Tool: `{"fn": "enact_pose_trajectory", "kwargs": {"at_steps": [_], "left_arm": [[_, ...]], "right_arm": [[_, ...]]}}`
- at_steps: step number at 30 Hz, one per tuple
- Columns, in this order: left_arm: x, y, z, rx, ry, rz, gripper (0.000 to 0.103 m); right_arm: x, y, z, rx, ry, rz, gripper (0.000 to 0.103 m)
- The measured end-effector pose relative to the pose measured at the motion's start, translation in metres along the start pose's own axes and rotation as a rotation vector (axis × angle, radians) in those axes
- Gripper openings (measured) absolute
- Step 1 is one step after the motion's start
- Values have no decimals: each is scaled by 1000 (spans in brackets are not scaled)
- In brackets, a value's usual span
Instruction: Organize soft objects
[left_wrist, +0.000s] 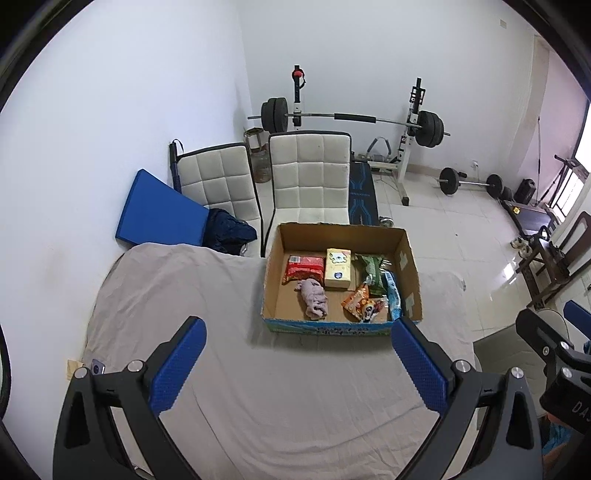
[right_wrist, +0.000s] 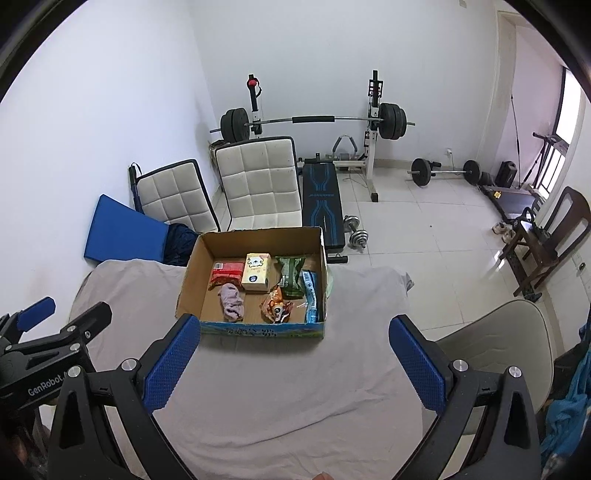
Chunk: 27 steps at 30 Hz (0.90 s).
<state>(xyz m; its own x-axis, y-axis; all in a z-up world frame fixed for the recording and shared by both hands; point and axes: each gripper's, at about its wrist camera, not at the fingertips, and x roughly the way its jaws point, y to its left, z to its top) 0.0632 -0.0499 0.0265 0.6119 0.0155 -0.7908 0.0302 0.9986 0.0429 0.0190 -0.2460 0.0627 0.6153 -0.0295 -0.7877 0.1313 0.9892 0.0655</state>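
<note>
An open cardboard box (left_wrist: 408, 273) (right_wrist: 192, 275) stands at the far side of the grey-clothed table (left_wrist: 295, 387) (right_wrist: 288, 387). It holds a pink cloth (left_wrist: 314, 297) (right_wrist: 231, 301), a red pack (left_wrist: 303, 268) (right_wrist: 227, 272), a cream tissue pack (left_wrist: 338, 267) (right_wrist: 256, 272), a green bag (left_wrist: 372, 273) (right_wrist: 290, 275), an orange snack bag (left_wrist: 364, 304) (right_wrist: 276, 306) and a blue pack (left_wrist: 393, 295) (right_wrist: 309, 295). My left gripper (left_wrist: 297, 363) and right gripper (right_wrist: 293, 363) are both open and empty, above the cloth in front of the box.
Two white padded chairs (left_wrist: 310, 177) (right_wrist: 258, 184) and a blue mat (left_wrist: 159, 210) stand behind the table. A barbell rack (left_wrist: 351, 120), a bench (right_wrist: 323, 203) and dumbbells (right_wrist: 356, 230) are on the tiled floor. A beige chair (right_wrist: 498, 339) is at the right.
</note>
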Motion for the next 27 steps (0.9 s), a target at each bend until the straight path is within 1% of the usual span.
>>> {"fn": "enact_pose_trajectory", "kwargs": {"at_steps": [7, 27], "left_arm": [[0, -1, 3, 6, -13, 9, 103], [-5, -2, 3, 8, -15, -12, 103]], "right_arm": [[4, 3, 2, -9, -3, -14, 103], [13, 2, -1, -2, -8, -25, 103]]}}
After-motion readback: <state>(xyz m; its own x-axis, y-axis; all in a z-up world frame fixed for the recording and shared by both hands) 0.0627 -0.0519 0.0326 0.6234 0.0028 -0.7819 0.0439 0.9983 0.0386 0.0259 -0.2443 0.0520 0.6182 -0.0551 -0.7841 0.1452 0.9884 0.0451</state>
